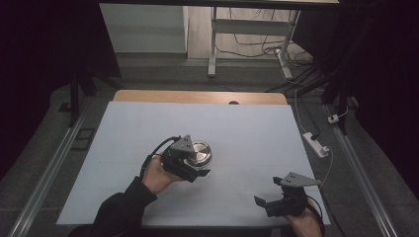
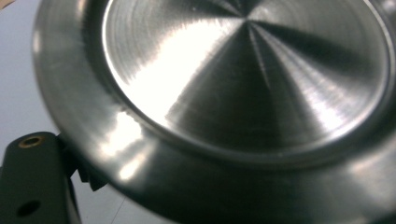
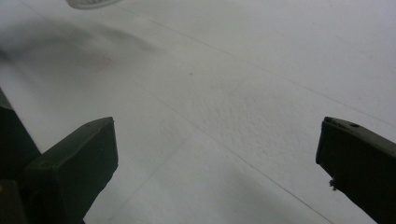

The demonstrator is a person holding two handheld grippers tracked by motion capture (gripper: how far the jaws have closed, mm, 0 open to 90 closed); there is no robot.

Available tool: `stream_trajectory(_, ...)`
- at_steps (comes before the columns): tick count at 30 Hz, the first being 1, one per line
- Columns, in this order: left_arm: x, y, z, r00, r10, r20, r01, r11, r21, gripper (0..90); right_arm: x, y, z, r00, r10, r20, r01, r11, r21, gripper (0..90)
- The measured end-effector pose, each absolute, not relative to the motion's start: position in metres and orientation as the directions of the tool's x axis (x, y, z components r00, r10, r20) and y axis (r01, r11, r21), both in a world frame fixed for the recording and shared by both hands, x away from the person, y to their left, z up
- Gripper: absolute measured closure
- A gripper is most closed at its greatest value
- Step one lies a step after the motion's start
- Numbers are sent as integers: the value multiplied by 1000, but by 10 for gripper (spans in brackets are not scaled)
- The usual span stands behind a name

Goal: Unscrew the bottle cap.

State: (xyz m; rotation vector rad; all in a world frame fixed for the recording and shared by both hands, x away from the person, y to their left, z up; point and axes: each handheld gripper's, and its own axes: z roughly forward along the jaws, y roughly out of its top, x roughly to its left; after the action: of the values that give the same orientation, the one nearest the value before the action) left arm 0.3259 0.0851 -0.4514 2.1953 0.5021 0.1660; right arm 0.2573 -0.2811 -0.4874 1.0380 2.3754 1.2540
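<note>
A round metal dish (image 1: 199,152) of brushed steel sits a little left of the middle of the desk (image 1: 247,128), which is covered by a pale sheet with a strip of bare wood showing along its far edge. The left gripper (image 1: 190,168) is at the dish's near edge, held by the person's left hand (image 1: 157,174), whose dark sleeve comes in from the bottom of the high view. Its fingers are pressed nearly together and pinch the dish's rim: in the left gripper view the rim (image 2: 140,158) runs right across the lower part of the picture, just over one black finger (image 2: 32,182) at the lower left, while the dish's shiny recessed centre (image 2: 247,70) takes up most of the view above it. Whether the dish rests flat on the desk or is tilted up off it I cannot tell. The right gripper (image 1: 269,197) is well apart from the dish, near the desk's front right corner, held in the person's right hand (image 1: 304,222). Its fingers are spread wide with nothing between them; in the right gripper view the two black fingers (image 3: 79,158) stand far apart over the bare pale sheet (image 3: 233,93), and a bright edge of the dish (image 3: 88,3) peeks in at the top left.
</note>
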Motion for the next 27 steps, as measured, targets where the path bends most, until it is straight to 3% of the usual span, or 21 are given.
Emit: stream_trajectory(27, 324, 87, -452, 911, 408, -54, 292, -549, 783, 153, 266, -229, -450, -815, 568, 113, 367, 357, 859, 0)
